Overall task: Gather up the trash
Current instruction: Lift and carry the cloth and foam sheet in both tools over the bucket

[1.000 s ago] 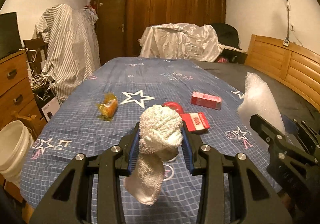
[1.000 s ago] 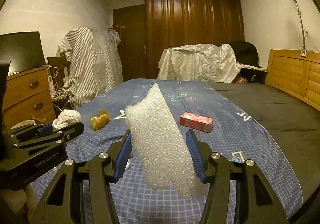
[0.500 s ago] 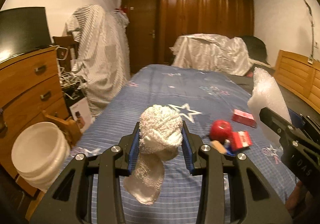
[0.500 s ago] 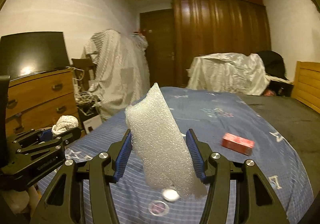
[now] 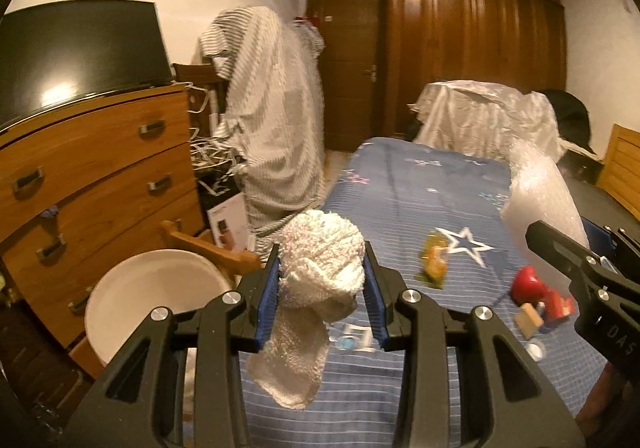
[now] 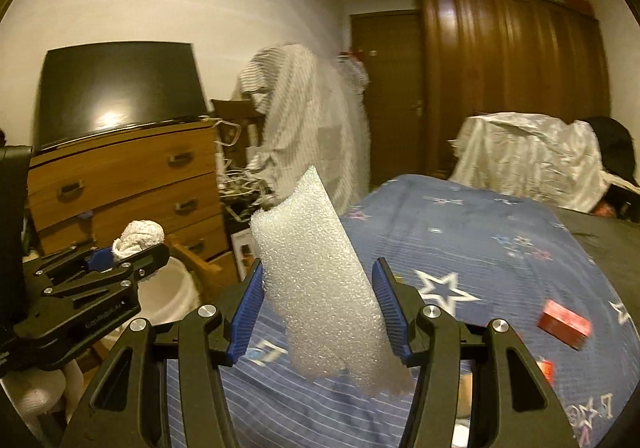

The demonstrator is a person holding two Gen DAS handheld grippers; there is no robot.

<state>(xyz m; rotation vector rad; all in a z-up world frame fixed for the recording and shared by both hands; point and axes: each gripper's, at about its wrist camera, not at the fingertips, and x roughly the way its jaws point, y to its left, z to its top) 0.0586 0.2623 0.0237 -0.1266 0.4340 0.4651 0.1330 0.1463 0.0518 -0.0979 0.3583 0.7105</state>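
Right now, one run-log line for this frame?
left gripper: shut on white towel wad | right gripper: shut on foam sheet | white bucket: beside bed, nothing dropped yet | bed: litter remains

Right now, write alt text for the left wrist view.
The left claw grips a balled white cloth above a blue star-print bed. A white bucket stands lower left by a wooden dresser; at right, the right claw holds foam wrap.
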